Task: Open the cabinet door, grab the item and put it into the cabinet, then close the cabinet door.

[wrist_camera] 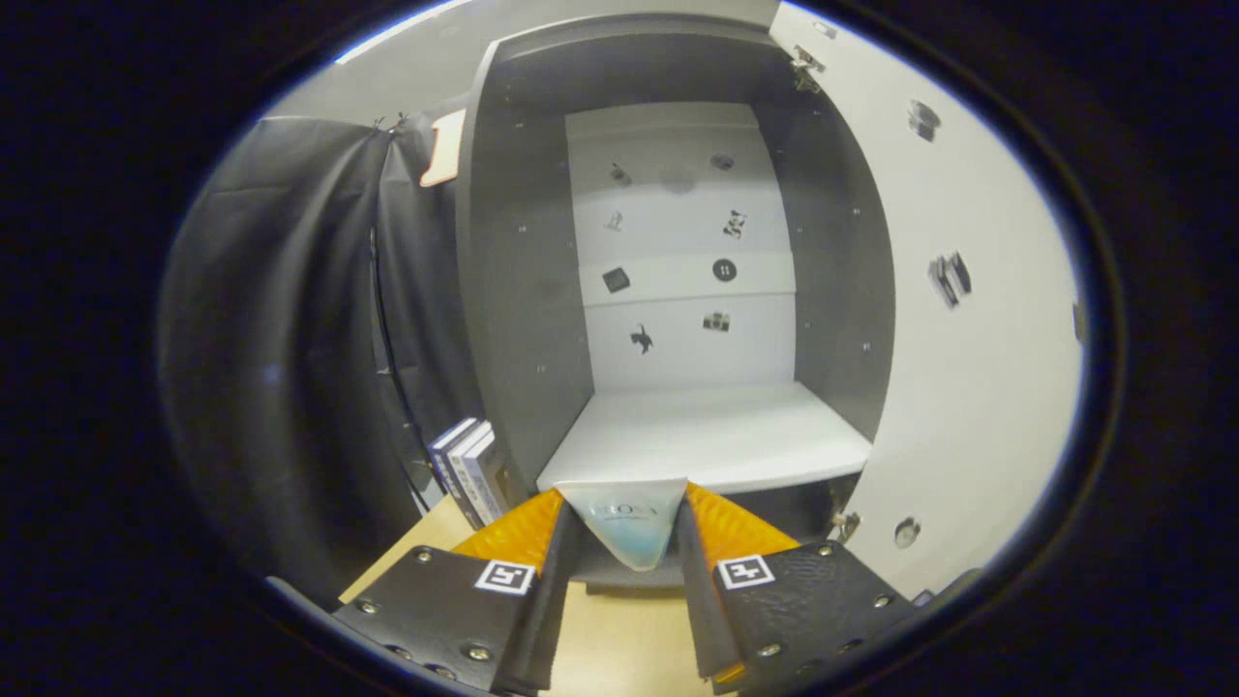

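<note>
Grey panels form the sides and top of the cabinet (pixel 523 290), a tall open box seen from the gripper view; its back wall (pixel 682 252) is white, flat and matt, dotted with small dark stickers (pixel 724 270) of varied shapes. White shelf (pixel 711 436) inside, smooth and bare, its front edge just ahead of the fingers. Cabinet door (pixel 958 319) white, swung wide open to the right, with a metal hinge (pixel 805 68) at its top corner and a few small stickers on its inner face. Gripper (pixel 625 528) low in front, fingers closed in part way, both pressing the sides of a packet (pixel 626 523). Packet is soft and glossy, white at the top fading to pale blue, tapering downward to a point between the fingers; its top edge sits level with the shelf's front edge, not yet inside the cabinet. Ribbed texture on the inner finger faces. Tabletop (pixel 610 649) below is pale wood. Left of the cabinet, a few slim boxes (pixel 467 465) stand upright on the table, leaning against the cabinet's side. Behind them hangs wrinkled black cloth (pixel 281 339).
</note>
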